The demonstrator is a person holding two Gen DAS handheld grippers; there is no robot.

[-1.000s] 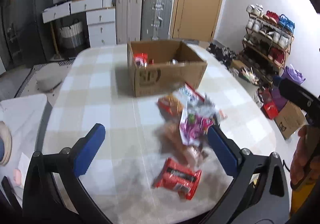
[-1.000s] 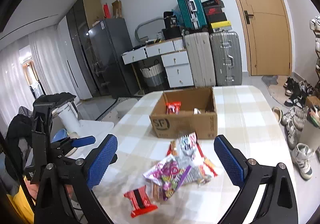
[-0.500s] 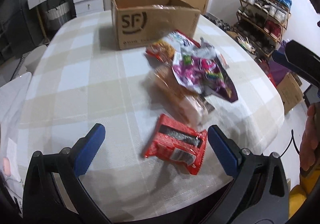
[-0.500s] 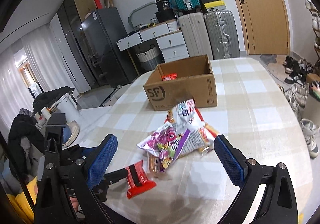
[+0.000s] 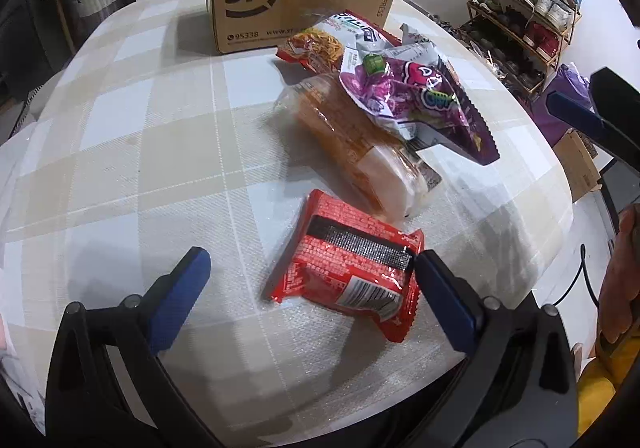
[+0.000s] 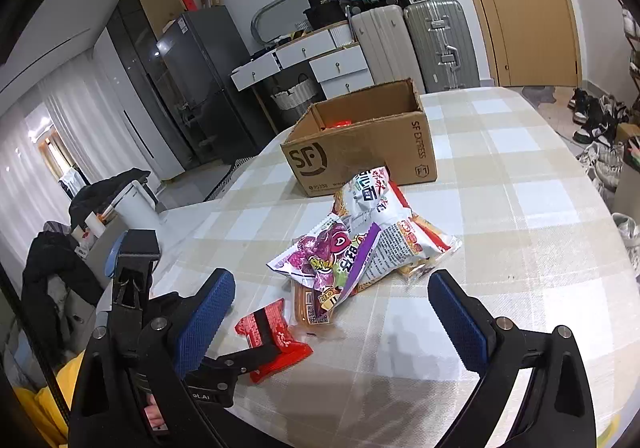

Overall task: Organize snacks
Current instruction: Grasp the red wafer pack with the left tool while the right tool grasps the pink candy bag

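The red snack packet (image 5: 347,273) now lies in the lower middle of my left view, between my left jaws, much nearer than half a second ago; the right blue pad (image 5: 444,302) is at its edge, and I cannot tell if it touches. My left gripper (image 5: 308,288) is spread wide, not grasping anything. In the right view the same packet (image 6: 272,332) is at the lower left, with the left gripper's finger reaching to it. My right gripper (image 6: 332,322) hangs over the desk, wide apart and empty, and sits about as before.

The packet is flat, shiny red, with a black band across it and a white label at one corner. Just above it in the frame is a clear bag of bread (image 5: 352,136), and on that bag rests a purple candy bag (image 5: 416,96). Farther up is an orange noodle bag (image 5: 316,48), then the cardboard box (image 5: 296,4) with "SF" printed, open at the top.

The desk (image 5: 132,152) has a beige and white checked cloth. At the upper right of the left view stands a shoe rack (image 5: 524,4). In the right view, suitcases (image 6: 416,44) and a wooden door (image 6: 528,8) are behind the box.
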